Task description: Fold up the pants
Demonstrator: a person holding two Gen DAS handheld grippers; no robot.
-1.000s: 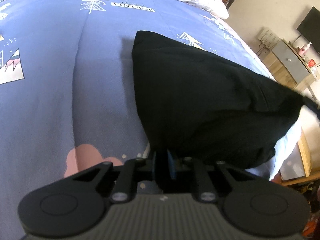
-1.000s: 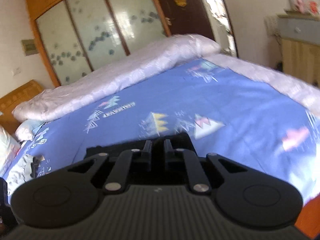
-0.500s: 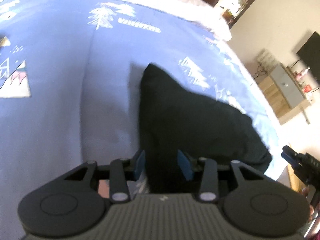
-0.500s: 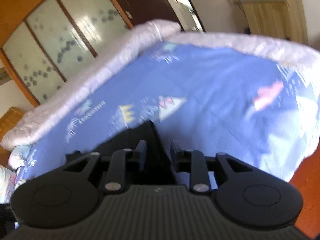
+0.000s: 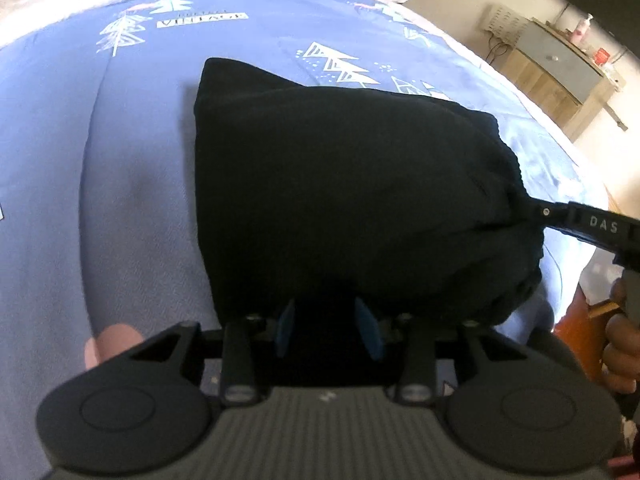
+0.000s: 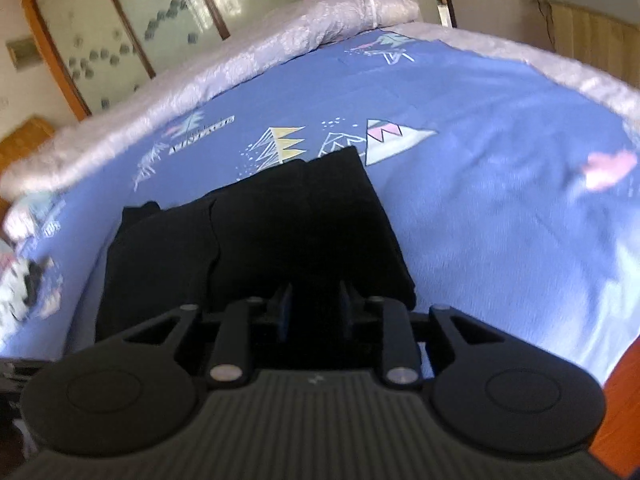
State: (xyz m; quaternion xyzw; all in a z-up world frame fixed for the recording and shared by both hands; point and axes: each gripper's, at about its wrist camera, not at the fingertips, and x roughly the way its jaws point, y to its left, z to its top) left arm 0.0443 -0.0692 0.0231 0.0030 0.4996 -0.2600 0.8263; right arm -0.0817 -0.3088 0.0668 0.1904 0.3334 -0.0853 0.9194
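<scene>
Left wrist view first: we look down along our left gripper [image 5: 326, 326], whose blue pads [image 5: 285, 326] stand a little apart, having just been opening. The near edge of the black pants [image 5: 340, 184] lies in the gap between them, but the pads do not press on the cloth, so we hold nothing here. The pants sit folded into a thick dark bundle on the blue printed bedspread [image 5: 100, 160], filling the middle of the picture, with one corner reaching toward 11 o'clock. At 3 o'clock our right gripper [image 5: 532, 210] comes in from the edge, its tip against the right side of the bundle; whether it pinches the cloth there we cannot tell from this side. A hand [image 5: 618, 344] grips its handle at 4 o'clock. A wooden cabinet [image 5: 560, 76] stands by the wall at 1 o'clock.

Seen from the right wrist, our right gripper [image 6: 316, 312] also has its pads [image 6: 285, 312] slightly parted, having just been opening, with the dark cloth of the pants [image 6: 256, 240] running up between them and no squeeze visible. The bundle spreads from the fingers toward 10 and 12 o'clock across the bedspread [image 6: 500, 180]. A pale quilt [image 6: 260, 60] borders the bed's far edge, and a wardrobe with frosted doors [image 6: 132, 20] stands behind it at 11 o'clock.
</scene>
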